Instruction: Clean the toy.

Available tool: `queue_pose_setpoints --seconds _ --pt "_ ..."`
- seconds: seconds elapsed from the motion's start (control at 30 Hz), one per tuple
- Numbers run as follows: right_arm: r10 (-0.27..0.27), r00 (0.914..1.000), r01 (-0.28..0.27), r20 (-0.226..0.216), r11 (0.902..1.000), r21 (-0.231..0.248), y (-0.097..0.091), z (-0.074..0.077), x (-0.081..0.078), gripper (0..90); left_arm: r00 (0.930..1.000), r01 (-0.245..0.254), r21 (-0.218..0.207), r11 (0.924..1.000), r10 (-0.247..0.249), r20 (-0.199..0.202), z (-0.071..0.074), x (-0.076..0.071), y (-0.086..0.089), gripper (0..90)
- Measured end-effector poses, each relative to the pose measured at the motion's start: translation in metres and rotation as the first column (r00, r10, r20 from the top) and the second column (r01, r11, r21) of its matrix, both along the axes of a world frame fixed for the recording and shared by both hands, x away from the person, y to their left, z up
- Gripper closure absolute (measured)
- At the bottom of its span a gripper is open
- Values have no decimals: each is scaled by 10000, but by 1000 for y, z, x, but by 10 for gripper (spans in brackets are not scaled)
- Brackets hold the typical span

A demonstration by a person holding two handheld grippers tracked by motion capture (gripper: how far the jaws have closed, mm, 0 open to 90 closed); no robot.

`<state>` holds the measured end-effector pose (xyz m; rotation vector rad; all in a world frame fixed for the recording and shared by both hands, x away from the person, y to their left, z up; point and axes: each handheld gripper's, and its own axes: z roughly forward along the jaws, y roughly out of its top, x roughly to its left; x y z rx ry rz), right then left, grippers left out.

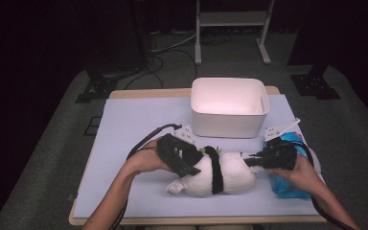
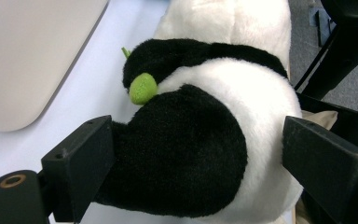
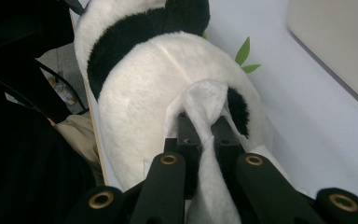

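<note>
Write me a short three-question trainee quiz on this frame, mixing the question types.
1. True or false: the right gripper is shut on a white fabric piece of the plush panda.
2. Where do the left gripper's fingers stand? A) either side of the panda's black-and-white end B) inside the white bin C) flat on the blue mat
3. What small green things sit against the panda on its bin side?

Key
1. True: the fabric is pinched between the fingers in the right gripper view.
2. A
3. A round green knob by the black band, and green leaves in the right gripper view.
</note>
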<state>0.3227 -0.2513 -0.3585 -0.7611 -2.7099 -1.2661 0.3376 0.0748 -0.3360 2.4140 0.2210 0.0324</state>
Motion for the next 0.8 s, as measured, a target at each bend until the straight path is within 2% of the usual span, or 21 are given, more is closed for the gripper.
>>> queue_pose_setpoints --seconds 0.2,0.4,0.5,0.63,0.8 --pt "76 10000 -76 62 10000 -21 0 1 0 845 9999 72 -106 9999 -73 -108 -3 -1 0 115" --pt "-83 9992 77 382 9998 166 -9 14 -2 844 9998 142 -197 9997 -145 -169 -3 -2 -2 133" --pt "-10 9986 10 521 10000 2 -7 20 -3 844 9997 191 -193 9996 -195 -166 -3 -2 -1 133" --pt "107 9978 -110 653 9999 45 -5 26 -4 843 9995 299 -290 9991 -302 -106 -4 -3 -3 133" --pt "309 9961 -287 832 9992 -266 5 32 -4 842 9994 336 -332 9989 -338 -80 -3 -3 -6 133"
